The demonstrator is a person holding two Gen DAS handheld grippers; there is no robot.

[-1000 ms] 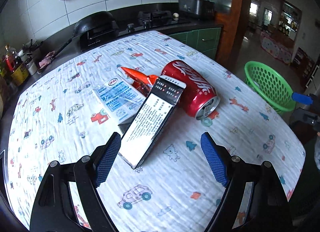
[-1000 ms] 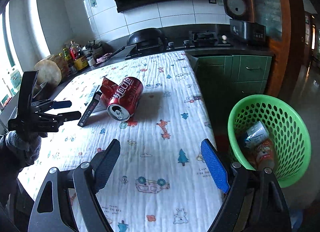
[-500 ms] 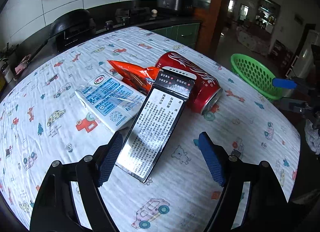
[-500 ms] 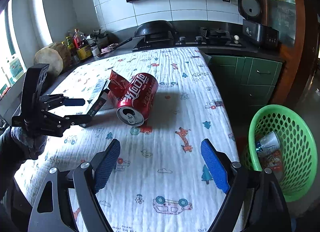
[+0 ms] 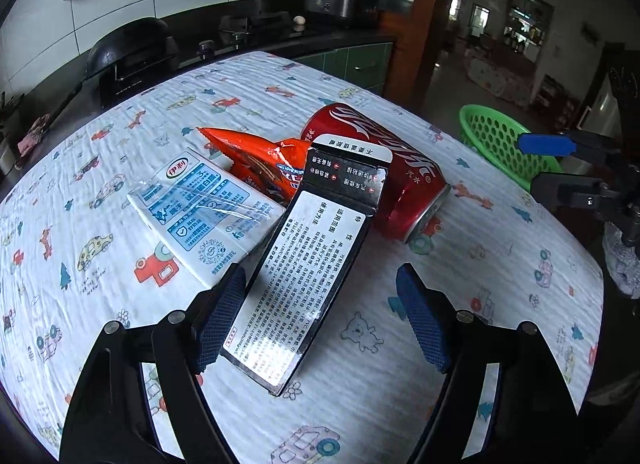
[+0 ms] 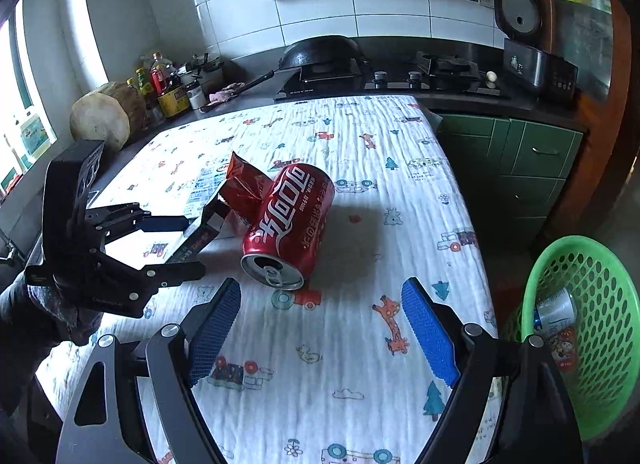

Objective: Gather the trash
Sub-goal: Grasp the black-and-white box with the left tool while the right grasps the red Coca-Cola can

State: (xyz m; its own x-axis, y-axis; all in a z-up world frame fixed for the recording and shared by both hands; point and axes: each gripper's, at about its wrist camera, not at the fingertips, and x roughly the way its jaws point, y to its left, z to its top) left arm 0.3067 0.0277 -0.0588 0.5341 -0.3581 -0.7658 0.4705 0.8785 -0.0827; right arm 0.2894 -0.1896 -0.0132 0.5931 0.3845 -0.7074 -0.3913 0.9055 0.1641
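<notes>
We see four pieces of trash bunched near the middle of the table [image 5: 100,304], which wears a white cloth printed with cars, trees and animals: one black carton [image 5: 304,264] with a white panel of small Chinese print, one white and blue milk box [image 5: 200,208] with a red and green oval logo, one orange snack wrapper [image 5: 256,156], and one red Coca-Cola can [image 5: 384,160] lying on its side, its opened top turned toward us; the script on the can reads in Chinese in one view; the carton leans on the milk box and against the can; our left gripper [image 5: 320,316] straddles the carton's near end, its jaws just narrowing, the left blue pad at the carton's edge, the right one clear of it; our right gripper [image 6: 320,332] hangs wide open above bare cloth, short of the can; beside the table stands one green basket [image 6: 600,364] holding a silver can [image 6: 556,308] and a colourful packet [image 6: 562,348]
</notes>
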